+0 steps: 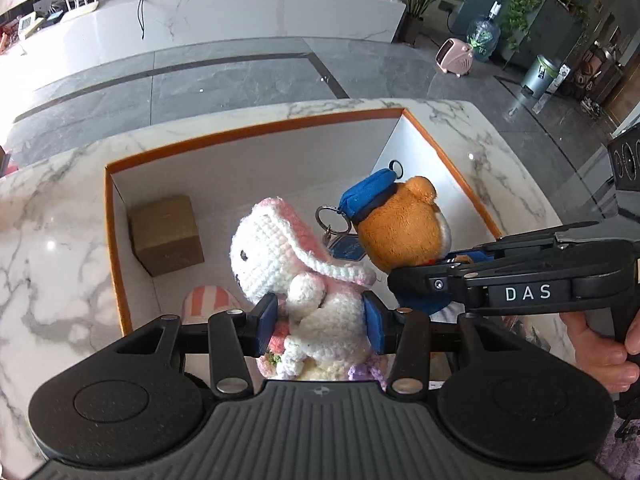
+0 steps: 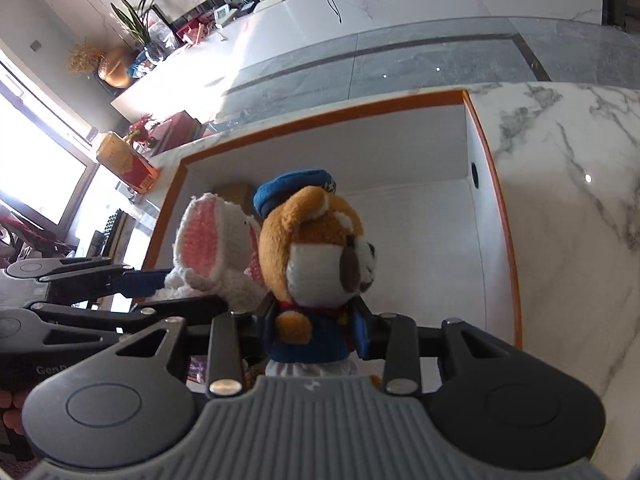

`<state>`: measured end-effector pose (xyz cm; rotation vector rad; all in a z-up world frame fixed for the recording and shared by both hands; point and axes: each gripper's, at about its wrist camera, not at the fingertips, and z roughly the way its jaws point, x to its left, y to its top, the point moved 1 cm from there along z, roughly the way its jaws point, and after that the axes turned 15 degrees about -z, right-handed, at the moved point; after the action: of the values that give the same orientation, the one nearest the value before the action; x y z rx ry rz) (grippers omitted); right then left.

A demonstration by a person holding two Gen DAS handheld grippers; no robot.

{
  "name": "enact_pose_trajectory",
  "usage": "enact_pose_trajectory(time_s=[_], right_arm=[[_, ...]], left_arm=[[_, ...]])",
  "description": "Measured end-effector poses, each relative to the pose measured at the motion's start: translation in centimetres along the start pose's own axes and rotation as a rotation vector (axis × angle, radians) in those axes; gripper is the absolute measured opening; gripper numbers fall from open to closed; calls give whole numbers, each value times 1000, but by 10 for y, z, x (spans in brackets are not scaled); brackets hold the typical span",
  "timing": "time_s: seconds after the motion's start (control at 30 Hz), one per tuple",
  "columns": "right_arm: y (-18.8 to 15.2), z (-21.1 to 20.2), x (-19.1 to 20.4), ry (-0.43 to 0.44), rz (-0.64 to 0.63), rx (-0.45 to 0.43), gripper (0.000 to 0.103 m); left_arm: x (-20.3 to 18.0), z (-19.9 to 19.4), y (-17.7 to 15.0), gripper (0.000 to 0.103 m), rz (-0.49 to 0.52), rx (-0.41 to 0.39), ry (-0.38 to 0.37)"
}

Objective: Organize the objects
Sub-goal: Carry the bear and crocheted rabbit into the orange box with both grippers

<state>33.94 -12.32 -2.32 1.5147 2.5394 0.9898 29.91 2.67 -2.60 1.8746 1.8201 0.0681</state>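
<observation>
Inside the orange-rimmed box (image 1: 256, 133) on the marble counter (image 1: 52, 240) sits a small cardboard carton (image 1: 166, 234). Above it, the left gripper (image 1: 322, 322) clamps a crocheted rabbit (image 1: 280, 252); the right gripper (image 2: 316, 326) clamps a plush bear (image 2: 316, 240).

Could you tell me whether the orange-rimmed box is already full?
No. The box holds only a small cardboard carton and a striped item; much white floor shows.

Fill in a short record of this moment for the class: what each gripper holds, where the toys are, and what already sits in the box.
left gripper: shut on the white rabbit
right gripper: shut on the brown bear
toys: side by side above the box
bear's hat: blue cap
in box: brown carton, striped item
box stands on: marble table
</observation>
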Motion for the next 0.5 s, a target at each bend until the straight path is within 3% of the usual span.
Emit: enact_pose_trajectory(time_s=[0.37,0.5], right_arm=[[-1,42,-13,29,57,131,39],[-2,55,-6,21,41,176,39]], left_arm=[[-2,33,4,53,69,114,50],[-6,47,-2,55,117,143,102]])
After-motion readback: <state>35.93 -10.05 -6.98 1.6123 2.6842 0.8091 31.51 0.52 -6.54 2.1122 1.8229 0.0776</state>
